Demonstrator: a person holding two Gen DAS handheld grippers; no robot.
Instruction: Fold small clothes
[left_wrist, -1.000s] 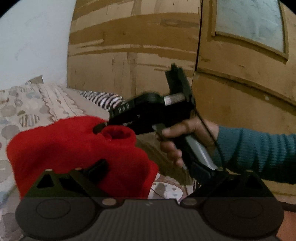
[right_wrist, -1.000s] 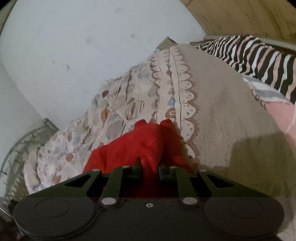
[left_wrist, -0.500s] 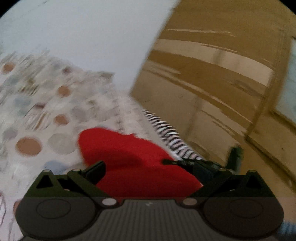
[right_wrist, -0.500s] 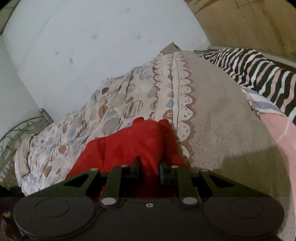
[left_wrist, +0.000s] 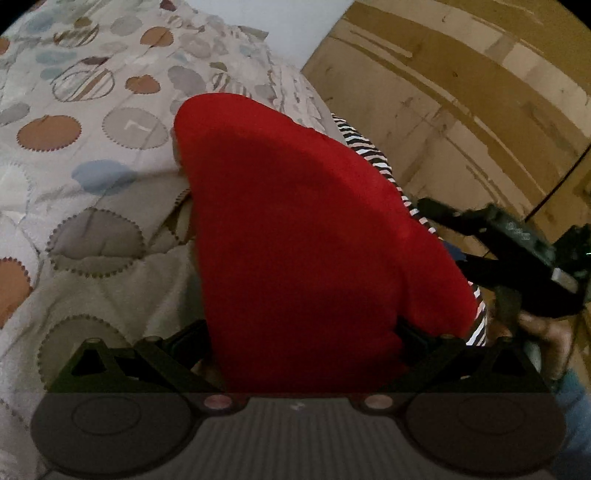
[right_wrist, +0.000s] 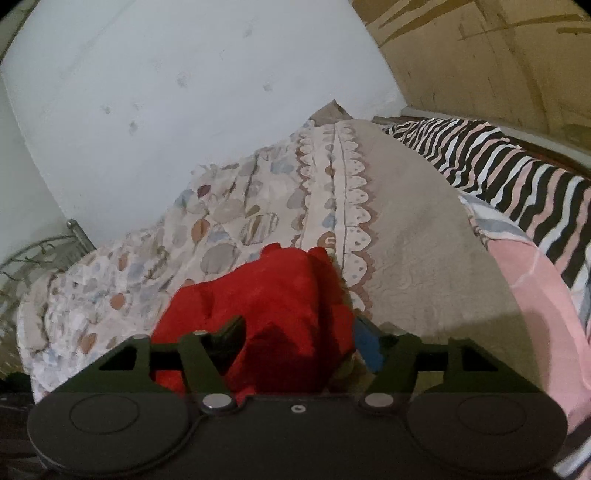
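A small red fleece garment (left_wrist: 306, 240) lies on the patterned bedspread (left_wrist: 85, 147). In the left wrist view it fills the middle and runs between the fingers of my left gripper (left_wrist: 299, 332), whose jaws stand wide open around it. In the right wrist view the same red garment (right_wrist: 273, 306) lies bunched between the fingers of my right gripper (right_wrist: 299, 332), whose jaws now stand open with cloth between them. The right gripper also shows at the right of the left wrist view (left_wrist: 509, 236), held by a hand.
A zebra-striped and pink blanket (right_wrist: 517, 177) lies on the right of the bed. A white wall (right_wrist: 184, 92) is behind, a wooden wardrobe (left_wrist: 461, 92) to the right. A metal bed frame (right_wrist: 44, 247) shows at the left.
My right gripper has opened from shut on the red garment. My left gripper has swung down and forward over the garment, which now sits between its open fingers.
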